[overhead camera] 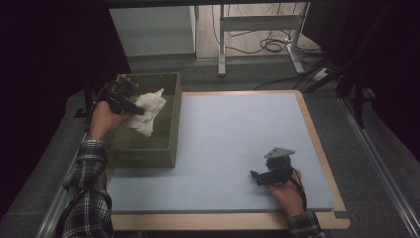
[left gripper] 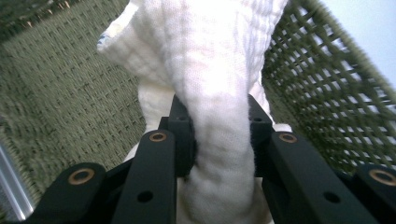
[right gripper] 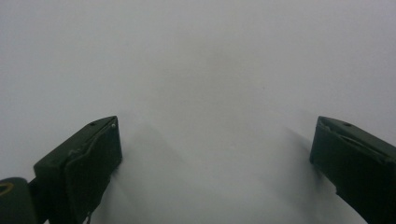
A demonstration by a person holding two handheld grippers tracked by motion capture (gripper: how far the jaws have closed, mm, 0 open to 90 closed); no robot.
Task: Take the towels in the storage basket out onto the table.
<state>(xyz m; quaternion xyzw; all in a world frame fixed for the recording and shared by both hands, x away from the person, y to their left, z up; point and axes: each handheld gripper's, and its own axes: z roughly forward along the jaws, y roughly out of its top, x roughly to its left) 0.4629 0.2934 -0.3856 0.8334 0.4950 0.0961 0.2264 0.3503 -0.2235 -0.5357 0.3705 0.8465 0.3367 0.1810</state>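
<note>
A soft, crumpled white cloth [left gripper: 205, 70] of waffled weave is clamped between the jaws of the left gripper [overhead camera: 130, 106] and held over the green woven mesh basket [overhead camera: 148, 148]. The right gripper [overhead camera: 257, 176] is rested on the smooth pale mat [overhead camera: 223, 134], jaws wide apart, nothing between them

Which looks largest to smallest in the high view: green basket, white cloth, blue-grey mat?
1. Blue-grey mat
2. Green basket
3. White cloth, though it is raised nearer the camera and partly hidden.
</note>
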